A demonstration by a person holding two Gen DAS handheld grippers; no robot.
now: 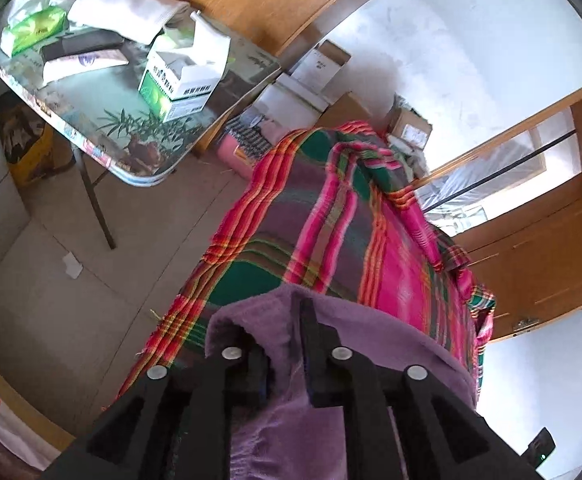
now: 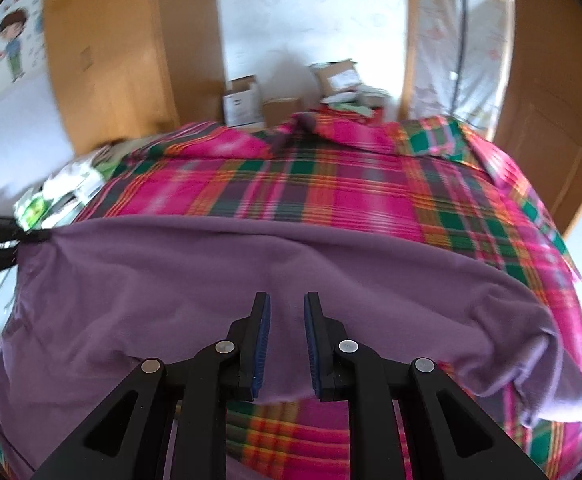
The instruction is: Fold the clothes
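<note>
Plaid bedspread (image 2: 331,184) carries one purple garment (image 2: 219,280): left fingers (image 1: 287,344) pinch it, right fingers (image 2: 287,320) gape empty.

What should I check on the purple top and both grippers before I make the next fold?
1. Left gripper holds the purple garment: ok, fabric is bunched between its jaws.
2. Right gripper has a hold: not ok, jaws stand apart over the cloth, nothing pinched.
3. Garment lies on the plaid blanket: ok, mostly spread out.
4. Right-hand side of the garment is smooth: not ok, it is rumpled near the edge.
5. Near hem is flat: cannot tell, the gripper bodies hide it.
</note>
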